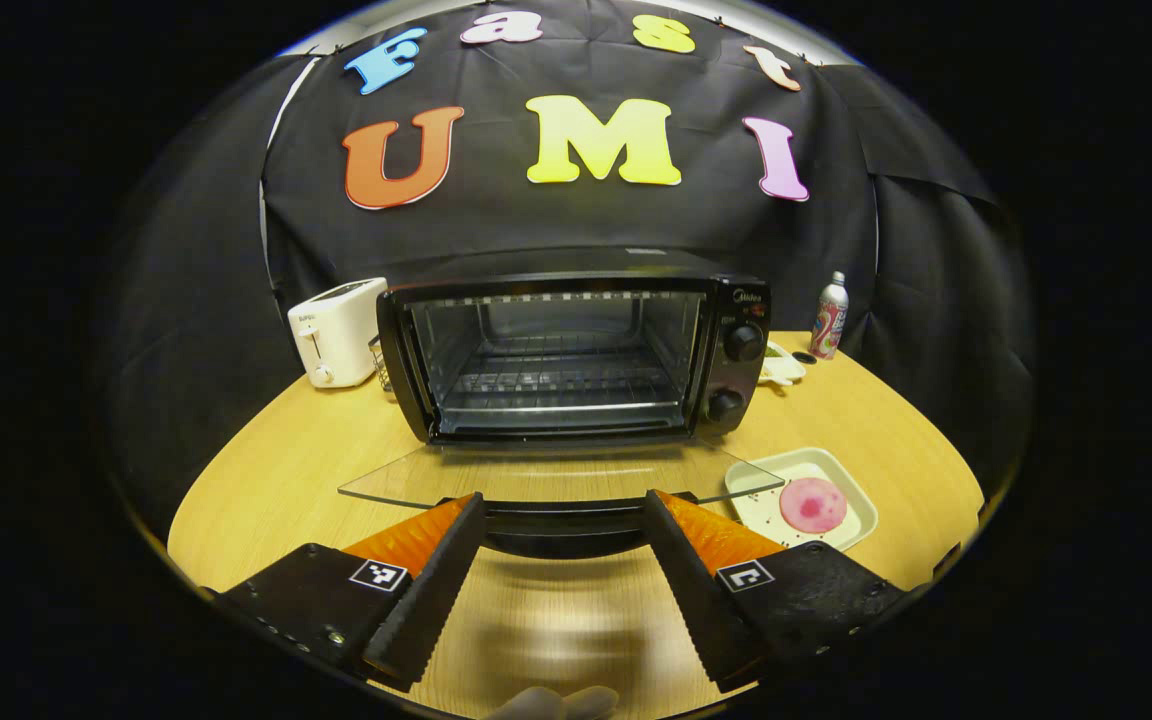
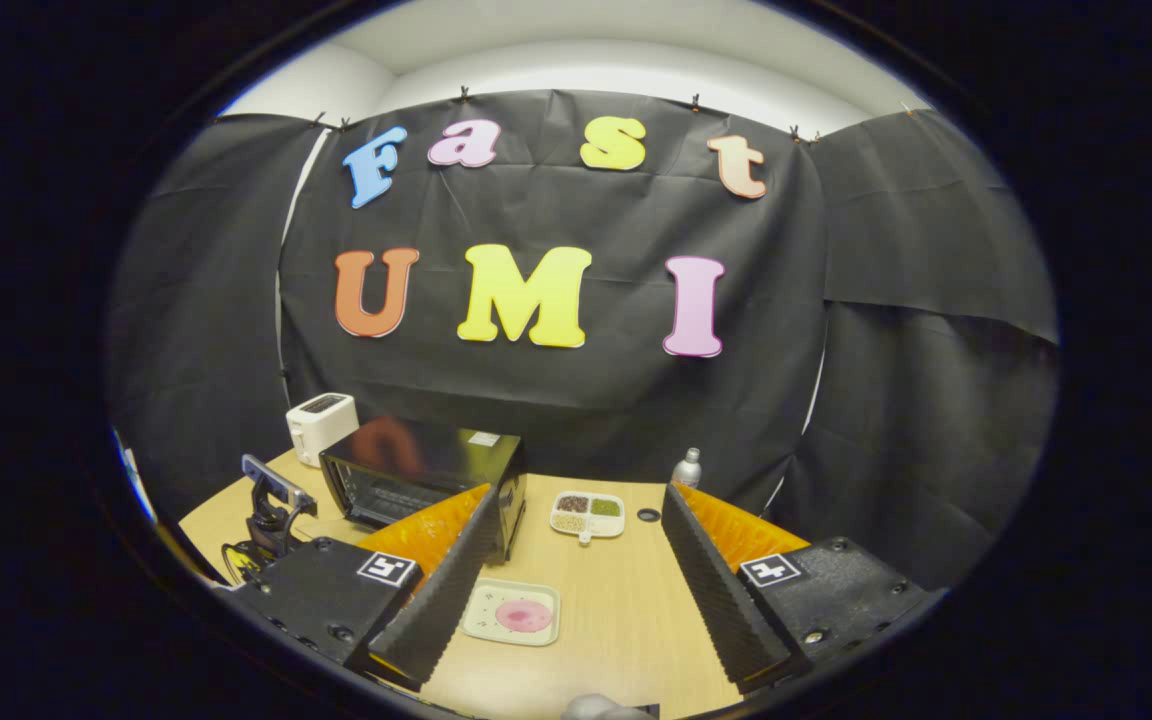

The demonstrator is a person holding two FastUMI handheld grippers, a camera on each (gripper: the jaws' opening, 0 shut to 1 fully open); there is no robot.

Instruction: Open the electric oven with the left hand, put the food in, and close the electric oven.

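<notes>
The black electric oven [image 1: 576,350] stands in the middle of the table with its glass door [image 1: 556,475] folded down flat and its wire rack bare. In the left gripper view my left gripper [image 1: 566,505] is open, its fingers on either side of the door's dark handle [image 1: 561,528] without pressing it. The food, a round pink piece [image 1: 813,505], lies on a white square plate [image 1: 861,505] right of the door. In the right gripper view my right gripper [image 2: 581,492] is open and holds nothing, raised above the pink food [image 2: 524,615]; the oven [image 2: 426,470] sits to its left.
A white toaster [image 1: 336,330] stands left of the oven, and a bottle [image 1: 829,315] and a white divided dish [image 2: 588,513] stand at the back right. The wooden table [image 1: 276,480] is round. The left gripper's device [image 2: 271,500] shows at the table's left edge.
</notes>
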